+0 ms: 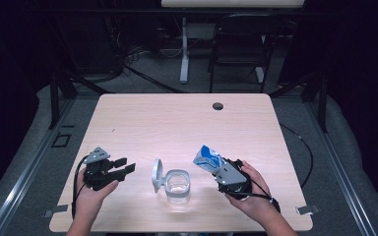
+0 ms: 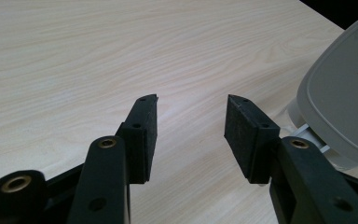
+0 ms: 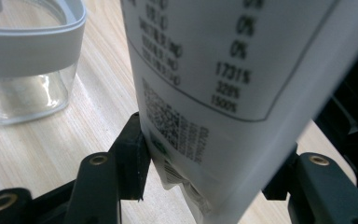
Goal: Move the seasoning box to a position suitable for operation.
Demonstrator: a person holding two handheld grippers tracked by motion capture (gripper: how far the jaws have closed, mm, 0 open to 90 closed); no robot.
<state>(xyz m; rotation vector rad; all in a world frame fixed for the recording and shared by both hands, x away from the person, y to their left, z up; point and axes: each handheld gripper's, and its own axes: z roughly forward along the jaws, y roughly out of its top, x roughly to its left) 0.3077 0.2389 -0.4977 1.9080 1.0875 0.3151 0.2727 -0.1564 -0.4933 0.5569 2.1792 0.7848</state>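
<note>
On the near half of the wooden table (image 1: 142, 118), my two grippers flank a clear container (image 1: 178, 186) with a grey rim, its hinged lid (image 1: 157, 175) standing open on the side toward my left hand.

Right gripper (image 1: 215, 166): pinching a white-and-blue packet (image 1: 207, 159). From above, the packet sticks out past the jaws, tilted up and toward the container, just to its right and apart from it. Through the right gripper view, the packet's (image 3: 228, 93) white printed back sits between both pads, which press on its sides; the container (image 3: 28, 60) shows beyond, at upper left, resting on the wood.

Left gripper (image 1: 123, 168): jaws spread, nothing between them. It sits left of the container, pointing toward it, near but not touching. Through the left gripper view (image 2: 192, 116), bare wood lies between the two pads (image 2: 145, 135); the grey lid (image 2: 345, 98) rises just beyond the right-hand jaw.

Both my hands (image 1: 91, 196) come in from the table's near edge.
</note>
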